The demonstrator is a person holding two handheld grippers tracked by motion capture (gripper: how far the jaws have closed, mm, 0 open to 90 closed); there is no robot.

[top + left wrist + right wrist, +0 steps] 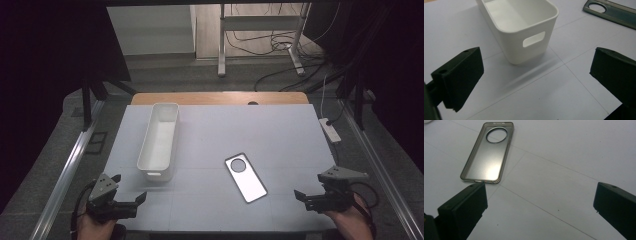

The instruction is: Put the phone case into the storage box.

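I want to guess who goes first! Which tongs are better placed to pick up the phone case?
Probably the right tongs. They are open and nearer the phone case, which lies just ahead of them. The left tongs face the white bin.

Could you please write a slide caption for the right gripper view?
Open right gripper facing a clear phone case lying flat on the white table.

In the left gripper view, the far end of the white bin [519, 27] runs off the top edge, and the picture's right edge cuts the phone case [610, 11].
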